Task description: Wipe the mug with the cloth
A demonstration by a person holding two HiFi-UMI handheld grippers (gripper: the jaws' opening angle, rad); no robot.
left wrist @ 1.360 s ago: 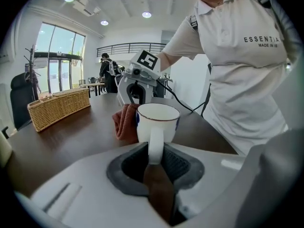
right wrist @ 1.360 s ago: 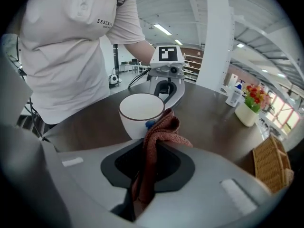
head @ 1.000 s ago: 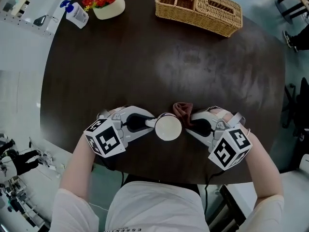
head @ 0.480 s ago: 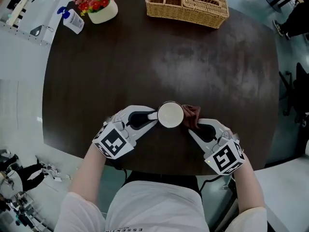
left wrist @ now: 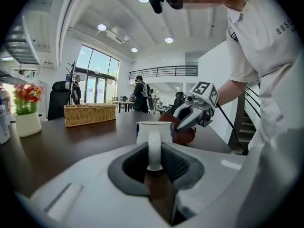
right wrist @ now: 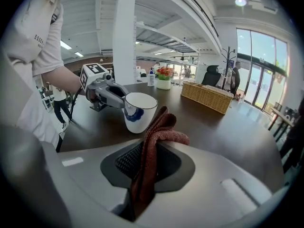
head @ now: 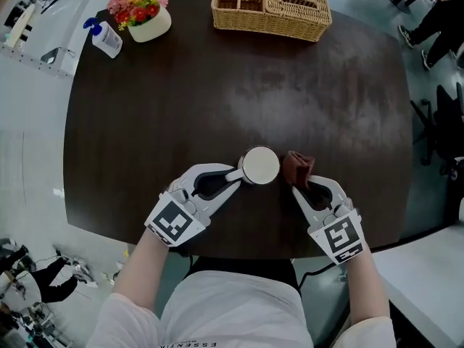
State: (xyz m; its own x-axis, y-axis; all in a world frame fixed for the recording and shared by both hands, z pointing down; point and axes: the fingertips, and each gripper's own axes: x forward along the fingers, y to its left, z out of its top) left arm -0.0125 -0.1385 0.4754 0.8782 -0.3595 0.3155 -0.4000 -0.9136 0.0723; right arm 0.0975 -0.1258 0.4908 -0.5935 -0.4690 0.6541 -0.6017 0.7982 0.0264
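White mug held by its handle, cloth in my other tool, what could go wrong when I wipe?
1. The left tool pinches the white ceramic mug only by its thin handle; a sideways wipe may twist it loose.
2. The right tool grips just a fold of the bunched reddish-brown cloth; rubbing could tug it out.

Dark oval table (head: 217, 100). Wicker basket (head: 270, 9) at the far edge, partly lidded. Flower pot (head: 143, 11) at the far left corner, a pump bottle (head: 106, 38) just beside it.
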